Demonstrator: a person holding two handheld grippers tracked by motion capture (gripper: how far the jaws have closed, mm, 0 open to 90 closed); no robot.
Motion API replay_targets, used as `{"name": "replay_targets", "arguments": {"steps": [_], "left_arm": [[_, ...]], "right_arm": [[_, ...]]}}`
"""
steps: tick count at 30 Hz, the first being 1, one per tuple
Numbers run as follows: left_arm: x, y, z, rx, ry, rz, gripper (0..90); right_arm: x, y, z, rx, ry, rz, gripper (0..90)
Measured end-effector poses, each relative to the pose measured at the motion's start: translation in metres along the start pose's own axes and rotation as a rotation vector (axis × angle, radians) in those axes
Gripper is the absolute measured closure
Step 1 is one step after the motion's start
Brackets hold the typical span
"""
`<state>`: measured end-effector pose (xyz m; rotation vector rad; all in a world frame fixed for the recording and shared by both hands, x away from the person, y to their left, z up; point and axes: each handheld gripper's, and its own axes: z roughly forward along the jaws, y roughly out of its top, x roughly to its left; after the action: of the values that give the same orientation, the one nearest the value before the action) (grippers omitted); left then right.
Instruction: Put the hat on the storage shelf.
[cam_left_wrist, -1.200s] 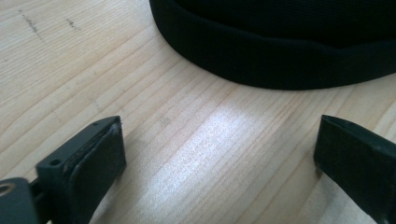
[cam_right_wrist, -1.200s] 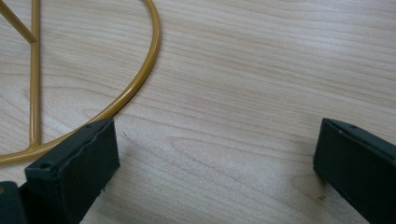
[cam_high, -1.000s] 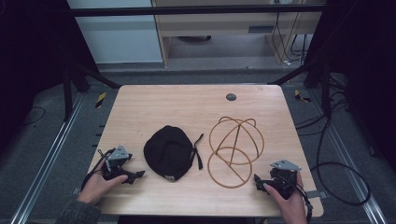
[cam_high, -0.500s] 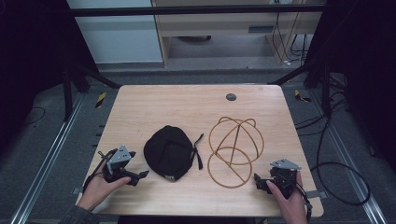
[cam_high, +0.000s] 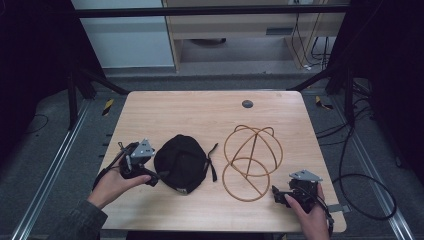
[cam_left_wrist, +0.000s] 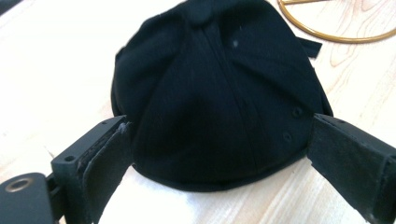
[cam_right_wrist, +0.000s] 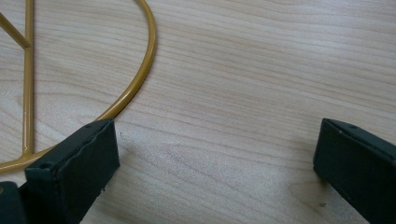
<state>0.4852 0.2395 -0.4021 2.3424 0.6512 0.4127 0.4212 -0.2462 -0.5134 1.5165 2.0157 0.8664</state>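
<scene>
Black cloth sits right between the wide-spread jaws of the left gripper (cam_left_wrist: 219, 154) at the bottom of the left gripper view: the cap (cam_left_wrist: 219, 93) reaches almost from one pad to the other, and nothing is gripped yet. In the high view this gripper (cam_high: 150, 176) lies at the lower left of the frame, just beside the cap (cam_high: 181, 162), which rests left of centre on the wooden table (cam_high: 200, 112).

At the lower right of the high view the right gripper (cam_high: 278, 194) hangs just off the wire stand (cam_high: 251, 160). Its own view shows the jaws far apart over bare wood, holding nothing, with the gold ring (cam_right_wrist: 112, 109) touching or nearly touching the left-hand pad.

Several slips look likely from here. If the left jaws close as they stand, they may only squash the soft dome, so the cap could fold or slide out rather than lift. A push forward could shove it across the smooth wood toward the stand in mid-frame, and its loose strap (cam_high: 212, 161), lying close to the wire, might snag there. On the right, a thin round wire could roll out of flat pads, or the light stand could tip if it is nudged sideways.
</scene>
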Motion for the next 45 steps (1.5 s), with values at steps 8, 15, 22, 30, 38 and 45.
{"name": "replay_targets", "arguments": {"steps": [8, 15, 22, 30, 38, 45], "left_arm": [[0.005, 0.029, 0.002, 0.044, -0.023, 0.022, 5.4], [0.011, 0.049, 0.008, 0.114, -0.037, 0.058, 5.6], [0.007, 0.057, 0.021, 0.124, 0.016, 0.062, 12.6], [0.007, 0.061, 0.035, 0.167, -0.001, 0.057, 24.1], [0.011, 0.069, 0.046, 0.230, -0.029, 0.070, 36.6], [0.011, 0.069, 0.058, 0.242, -0.030, 0.049, 41.6]], "right_arm": [[0.000, 0.000, 0.000, 0.000, 0.000, 0.000, 0.4], [0.000, 0.000, 0.000, -0.001, -0.002, -0.002, 0.4], [0.000, 0.000, 0.000, -0.002, 0.001, -0.007, 0.4], [0.001, -0.002, -0.001, -0.001, 0.003, -0.007, 0.4], [0.000, -0.001, -0.001, -0.001, 0.007, -0.014, 0.4], [0.000, -0.001, -0.001, 0.000, 0.007, -0.014, 0.4]]}}
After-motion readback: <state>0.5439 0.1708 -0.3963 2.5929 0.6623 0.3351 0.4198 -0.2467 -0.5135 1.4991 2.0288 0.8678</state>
